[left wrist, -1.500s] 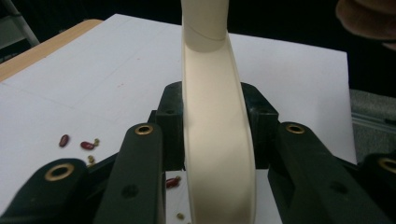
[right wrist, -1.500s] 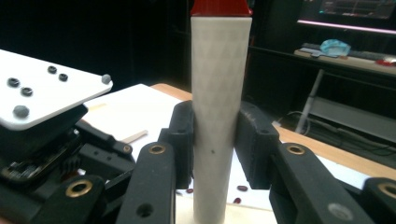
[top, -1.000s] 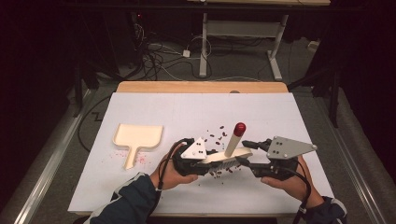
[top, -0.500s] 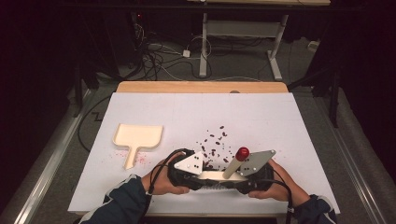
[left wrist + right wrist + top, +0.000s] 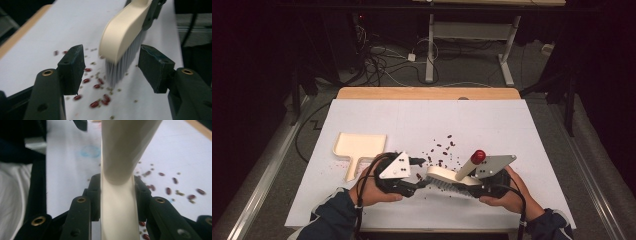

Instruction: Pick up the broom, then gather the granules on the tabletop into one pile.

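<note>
No legible writing on brush (image 5: 447, 176)

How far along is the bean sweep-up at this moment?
Done: the brush has passed to the right gripper, whose jaws, just closing, clamp its body. In hand: the left gripper has just opened and its pads stand clear of the brush head. Left: the beans lie scattered on the white table; none sit in the dustpan, which lies untouched at the left.
</note>
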Available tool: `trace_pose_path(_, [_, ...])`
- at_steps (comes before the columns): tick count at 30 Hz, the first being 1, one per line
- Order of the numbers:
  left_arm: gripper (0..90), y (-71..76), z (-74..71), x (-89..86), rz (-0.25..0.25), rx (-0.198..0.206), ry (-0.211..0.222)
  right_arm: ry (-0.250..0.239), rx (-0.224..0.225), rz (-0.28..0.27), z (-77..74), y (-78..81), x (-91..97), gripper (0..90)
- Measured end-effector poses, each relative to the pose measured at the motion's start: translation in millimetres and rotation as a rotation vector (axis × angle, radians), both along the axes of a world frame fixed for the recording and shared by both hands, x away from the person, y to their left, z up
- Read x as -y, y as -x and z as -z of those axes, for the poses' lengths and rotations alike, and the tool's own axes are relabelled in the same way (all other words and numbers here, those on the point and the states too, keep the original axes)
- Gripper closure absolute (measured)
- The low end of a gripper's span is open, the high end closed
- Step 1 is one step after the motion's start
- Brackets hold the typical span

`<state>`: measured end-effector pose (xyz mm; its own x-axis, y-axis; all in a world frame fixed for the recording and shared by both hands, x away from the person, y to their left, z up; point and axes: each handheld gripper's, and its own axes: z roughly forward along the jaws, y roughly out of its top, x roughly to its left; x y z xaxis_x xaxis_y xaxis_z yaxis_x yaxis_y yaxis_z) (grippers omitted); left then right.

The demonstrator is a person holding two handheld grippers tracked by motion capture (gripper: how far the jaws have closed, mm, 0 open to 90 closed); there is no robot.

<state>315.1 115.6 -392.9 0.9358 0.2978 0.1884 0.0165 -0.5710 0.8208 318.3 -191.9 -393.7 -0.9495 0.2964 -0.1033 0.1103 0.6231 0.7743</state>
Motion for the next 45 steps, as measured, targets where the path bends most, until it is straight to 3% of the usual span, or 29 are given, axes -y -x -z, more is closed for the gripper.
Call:
trace_pose_path(2, [32.1,1.5,3.0,-20.1,-0.088,0.019,0.027,-0.014,0.009,0.045,-2.6,-2.4,4.9,67.3])
trace_pose_path(3, [30.7,1.5,3.0,-20.1,-0.088,0.019,0.027,-0.024,0.01,0.067,-4.0,-3.4,7.7,67.3])
trace_pose_path(5, [27.4,2.4,7.1,-32.6,-0.14,0.029,0.027,-0.043,0.012,0.111,-6.6,-5.3,13.0,67.2])
trace_pose_path(7, [25.7,3.7,13.1,-43.2,-0.22,0.065,0.0,-0.055,0.021,0.148,-9.1,-7.8,18.3,67.2])
trace_pose_path(8, [24.4,3.7,19.7,-53.2,-0.295,0.073,-0.024,-0.061,0.025,0.173,-10.2,-8.6,20.9,67.2])
trace_pose_path(12, [23.8,6.5,26.4,-68.4,-0.35,0.083,-0.032,-0.065,0.054,0.229,-14.5,-11.3,29.3,67.3])
trace_pose_path(13, [23.6,9.9,29.9,-79.8,-0.398,0.077,-0.008,-0.064,0.063,0.251,-15.6,-12.5,32.1,67.3])
trace_pose_path(14, [24.3,9.9,29.9,-79.8,-0.398,0.077,-0.008,-0.064,0.067,0.263,-16.1,-13.6,33.9,67.3])
trace_pose_path(15, [28.5,13.1,35.0,-92.0,-0.429,0.04,0.016,-0.065,0.077,0.282,-16.6,-15.6,36.4,67.3])
trace_pose_path(16, [29.2,13.1,35.0,-92.0,-0.429,0.04,0.016,-0.061,0.087,0.297,-17.1,-17.2,38.9,67.3])
trace_pose_path(18, [26.6,16.7,42.7,-99.7,-0.463,0.017,0.016,-0.064,0.093,0.336,-17.4,-21.8,44.4,67.3])
trace_pose_path(20, [24.3,20.2,48.6,-105.3,-0.475,-0.006,-0.003,-0.079,0.092,0.365,-17.0,-26.6,51.0,67.3])
trace_pose_path(21, [23.8,23.9,52.0,-110.2,-0.48,-0.03,0.008,-0.083,0.093,0.383,-16.3,-28.9,54.3,67.3])
trace_pose_path(24, [20.9,27.1,53.0,-112.9,-0.484,-0.023,-0.001,-0.066,0.104,0.419,-14.7,-33.1,59.9,67.3])
trace_pose_path(25, [20.5,27.7,52.7,-114.1,-0.48,-0.007,-0.005,-0.055,0.113,0.46,-12.4,-37.4,65.3,67.3])
trace_pose_path(32, [16.9,26.7,55.2,-116.4,-0.48,-0.017,-0.023,-0.032,0.097,0.545,-4.8,-62.2,73.5,67.3])
trace_pose_path(37, [15.2,25.7,56.3,-116.3,-0.488,-0.015,-0.029,0.027,0.129,0.575,-0.9,-81.2,64.3,67.3])
trace_pose_path(40, [15.2,23.4,57.6,-116.4,-0.491,-0.027,-0.028,0.085,0.165,0.588,1.8,-104.2,48.1,67.4])
trace_pose_path(41, [15.2,22.8,57.5,-116.0,-0.491,-0.029,-0.026,0.085,0.165,0.588,1.8,-104.2,48.1,67.4])
trace_pose_path(42, [15.2,21.7,57.6,-115.2,-0.483,-0.016,-0.044,0.101,0.167,0.582,3.0,-116.1,38.5,67.4])
trace_pose_path(43, [15.2,21.7,57.6,-115.2,-0.483,-0.016,-0.044,0.101,0.167,0.582,3.0,-116.1,38.5,67.4])
trace_pose_path(45, [15.2,22.0,59.3,-113.9,-0.481,-0.027,-0.056,0.144,0.185,0.572,7.5,-132.3,22.3,67.4])
